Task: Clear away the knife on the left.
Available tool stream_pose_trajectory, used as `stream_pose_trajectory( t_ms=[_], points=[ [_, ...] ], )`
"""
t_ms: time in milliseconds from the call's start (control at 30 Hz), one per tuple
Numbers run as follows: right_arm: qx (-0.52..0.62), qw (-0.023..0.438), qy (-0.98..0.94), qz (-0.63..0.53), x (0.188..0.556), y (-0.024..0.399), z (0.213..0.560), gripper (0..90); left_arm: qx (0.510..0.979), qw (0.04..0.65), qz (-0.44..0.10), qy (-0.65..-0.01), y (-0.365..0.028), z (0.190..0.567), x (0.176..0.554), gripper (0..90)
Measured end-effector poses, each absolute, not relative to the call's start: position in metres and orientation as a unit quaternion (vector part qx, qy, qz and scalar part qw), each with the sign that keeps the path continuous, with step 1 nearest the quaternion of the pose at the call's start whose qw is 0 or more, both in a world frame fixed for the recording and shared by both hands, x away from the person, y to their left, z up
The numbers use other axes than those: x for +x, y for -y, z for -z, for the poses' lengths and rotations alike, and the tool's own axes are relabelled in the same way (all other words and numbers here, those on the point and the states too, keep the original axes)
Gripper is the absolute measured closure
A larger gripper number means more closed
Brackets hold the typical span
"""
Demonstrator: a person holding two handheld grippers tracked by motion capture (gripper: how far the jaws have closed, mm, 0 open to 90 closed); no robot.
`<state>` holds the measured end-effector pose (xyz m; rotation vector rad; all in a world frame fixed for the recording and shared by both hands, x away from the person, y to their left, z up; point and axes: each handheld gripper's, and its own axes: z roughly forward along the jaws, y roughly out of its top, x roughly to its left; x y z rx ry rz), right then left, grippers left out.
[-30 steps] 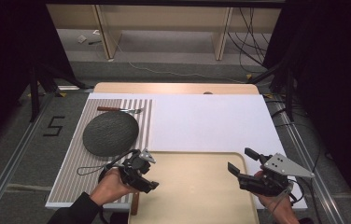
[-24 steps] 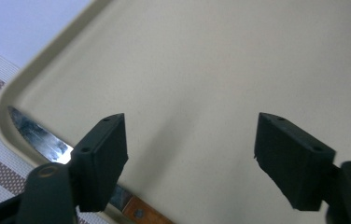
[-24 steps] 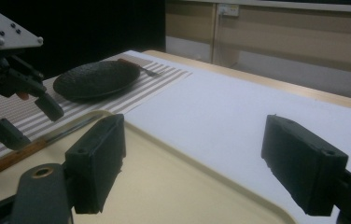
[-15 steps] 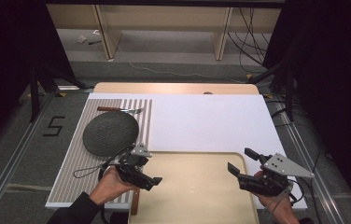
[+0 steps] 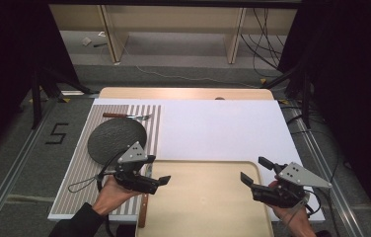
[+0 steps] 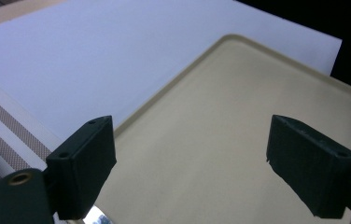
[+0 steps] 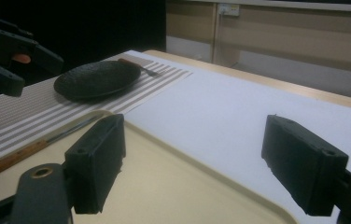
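A wooden-handled knife (image 5: 144, 210) lies along the left rim of the beige tray (image 5: 203, 207), its blade (image 5: 148, 170) pointing away from me. Just above it hovers my left gripper (image 5: 161, 181), aimed right over the tray. Its jaws have just been opening and stand open, with nothing between them in the left gripper view (image 6: 192, 172). My right gripper (image 5: 255, 171) stands open at the tray's right rim, aimed left. In the right gripper view (image 7: 192, 172) its jaws are empty, and the knife (image 7: 24, 154) lies at the tray's far side.
A dark round plate (image 5: 117, 140) sits on the striped placemat (image 5: 82, 168), with a wooden-handled fork (image 5: 124, 116) behind it. A white sheet (image 5: 218, 131) covers the table beyond the tray. The right gripper view also shows the plate (image 7: 96, 79) and fork (image 7: 138, 65).
My left gripper has lifted a little off the knife and shifted toward the tray, its jaws wider than before. The right gripper has stayed put.
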<state>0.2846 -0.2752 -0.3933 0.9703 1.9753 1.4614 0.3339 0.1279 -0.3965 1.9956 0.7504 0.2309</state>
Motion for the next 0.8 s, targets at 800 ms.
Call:
stream_pose_trajectory(
  t_ms=[800],
  points=[
    [0.352,0.237,-0.723,-0.546,0.281,0.273,0.392,22.4,0.752,0.556,-0.157,-0.318,-0.154,0.400,0.319,15.3]
  ],
)
